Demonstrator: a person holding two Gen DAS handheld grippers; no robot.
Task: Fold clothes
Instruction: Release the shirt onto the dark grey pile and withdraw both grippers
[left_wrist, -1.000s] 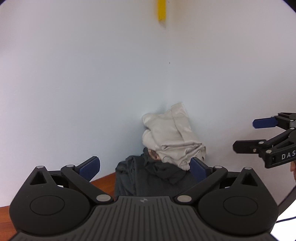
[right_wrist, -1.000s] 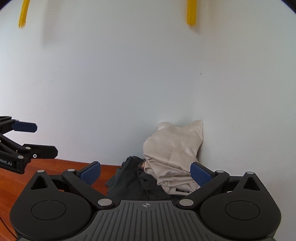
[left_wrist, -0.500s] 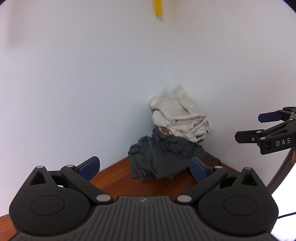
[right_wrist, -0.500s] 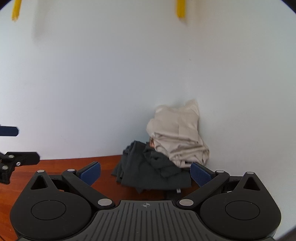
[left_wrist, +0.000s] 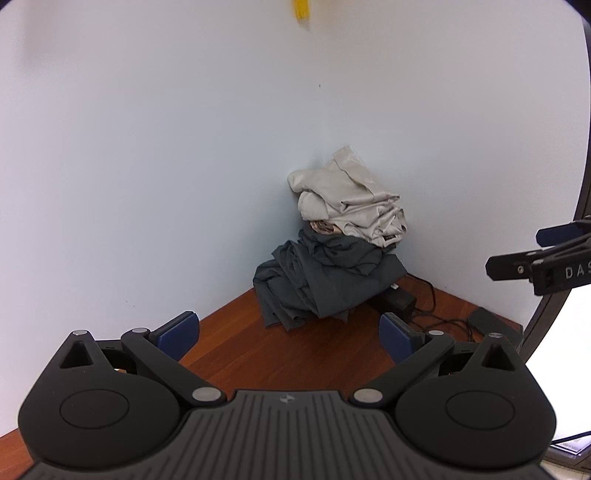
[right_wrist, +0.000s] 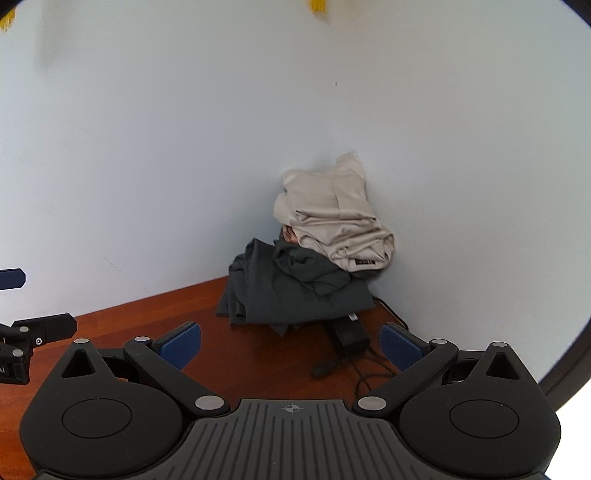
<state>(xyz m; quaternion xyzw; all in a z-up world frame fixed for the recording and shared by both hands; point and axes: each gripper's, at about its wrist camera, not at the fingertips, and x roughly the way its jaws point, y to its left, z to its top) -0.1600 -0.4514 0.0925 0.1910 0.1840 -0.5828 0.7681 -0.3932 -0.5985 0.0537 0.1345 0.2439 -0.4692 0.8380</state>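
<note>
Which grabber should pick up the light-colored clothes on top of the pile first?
Probably the right gripper. It is open, and the beige garment sits nearly centred ahead of it. From the left gripper, also open, the pile lies off to the right. It is a close call.

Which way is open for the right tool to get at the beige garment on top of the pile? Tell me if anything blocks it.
Probably yes: the right tool is open and empty, nothing lies between it and the beige garment, which tops the dark garment.
</note>
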